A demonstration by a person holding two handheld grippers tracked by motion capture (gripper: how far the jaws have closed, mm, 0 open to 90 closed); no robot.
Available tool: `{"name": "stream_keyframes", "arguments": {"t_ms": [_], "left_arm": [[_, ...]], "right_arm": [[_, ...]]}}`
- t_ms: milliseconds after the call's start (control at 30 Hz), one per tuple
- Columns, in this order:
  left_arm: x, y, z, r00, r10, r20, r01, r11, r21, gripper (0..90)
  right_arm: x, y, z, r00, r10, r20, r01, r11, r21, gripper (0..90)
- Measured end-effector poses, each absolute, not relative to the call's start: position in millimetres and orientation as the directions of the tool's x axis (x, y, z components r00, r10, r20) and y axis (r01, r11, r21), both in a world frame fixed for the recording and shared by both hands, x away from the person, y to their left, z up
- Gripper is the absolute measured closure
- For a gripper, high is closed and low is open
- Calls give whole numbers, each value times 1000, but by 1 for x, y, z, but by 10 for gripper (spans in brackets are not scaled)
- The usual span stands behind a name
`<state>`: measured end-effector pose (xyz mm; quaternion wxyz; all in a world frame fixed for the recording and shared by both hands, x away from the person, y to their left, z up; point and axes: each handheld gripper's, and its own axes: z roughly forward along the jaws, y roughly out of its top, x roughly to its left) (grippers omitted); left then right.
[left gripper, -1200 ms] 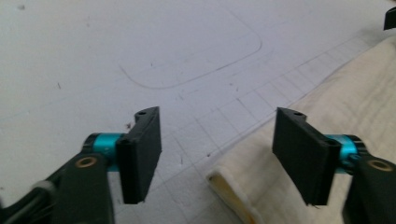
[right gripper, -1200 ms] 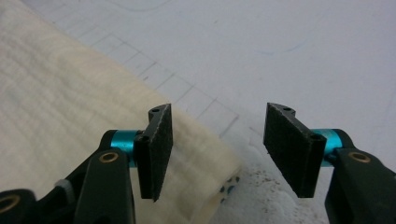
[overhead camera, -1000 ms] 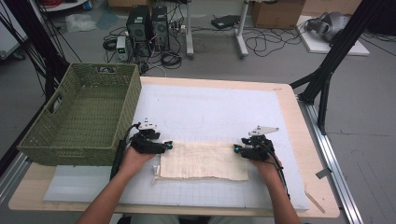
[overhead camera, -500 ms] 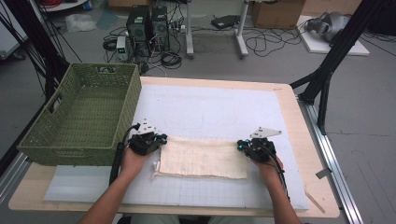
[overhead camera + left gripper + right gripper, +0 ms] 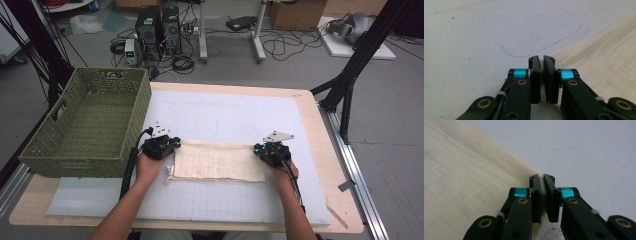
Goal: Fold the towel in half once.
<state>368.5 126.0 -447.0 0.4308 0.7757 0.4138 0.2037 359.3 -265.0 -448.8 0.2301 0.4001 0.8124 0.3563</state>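
Cream cloth [image 5: 218, 161] edges vanish inside both closed claws, left claw [image 5: 172, 145] and right claw [image 5: 259, 148].

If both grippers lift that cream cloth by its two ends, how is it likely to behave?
The cream cloth lies flat, folded, with soft wavy edges, so it will probably sag in the middle. It looks thin and light, likely easy to raise. The left gripper and right gripper are shut at its ends, pinching little fabric, so the folded layers might slip apart or unfold.
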Motion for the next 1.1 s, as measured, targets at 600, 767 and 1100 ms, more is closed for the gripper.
{"name": "stream_keyframes", "arguments": {"t_ms": [600, 767, 1100], "left_arm": [[341, 148, -423, 630, 763, -145, 387, -147, 910, 242], [329, 150, -424, 657, 738, -156, 372, -138, 918, 178], [316, 153, -421, 684, 717, -130, 323, -138, 936, 190]], "right_arm": [[333, -282, -423, -517, 856, 19, 444, 250, 860, 202], [319, -282, -420, -544, 839, 16, 431, 262, 863, 123], [299, -285, -424, -581, 812, -54, 410, 350, 843, 111]]}}
